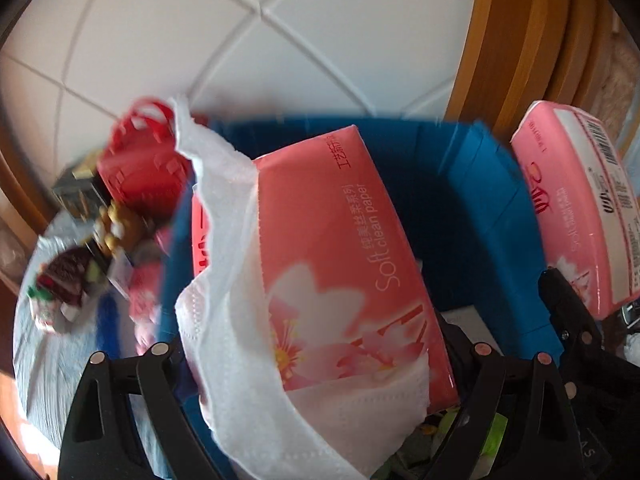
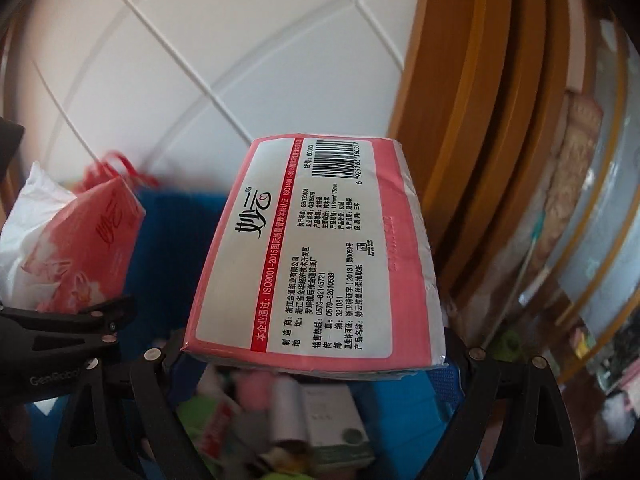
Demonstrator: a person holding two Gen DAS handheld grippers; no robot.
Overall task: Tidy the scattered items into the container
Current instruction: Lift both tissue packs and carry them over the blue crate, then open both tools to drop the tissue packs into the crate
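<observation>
My left gripper [image 1: 320, 348] is shut on a pink soft-paper tissue pack [image 1: 332, 240]; white tissue [image 1: 224, 280] spills from the pack's open side. The pack hangs over the blue container [image 1: 460, 184]. My right gripper [image 2: 316, 354] is shut on a second pink tissue pack [image 2: 312, 248], held with its barcode label facing up over the same blue container [image 2: 180, 232]. Each view also shows the other gripper's pack: the second pack [image 1: 576, 216] at the right edge, the open pack [image 2: 92, 248] at the left. Several small items [image 2: 320, 420] lie blurred inside the container.
A red toy basket [image 1: 144, 164] and several small scattered items [image 1: 72, 272] lie on a pale cloth left of the container. A white tiled wall [image 1: 240, 40] is behind it. A wooden frame [image 2: 480, 120] rises close on the right.
</observation>
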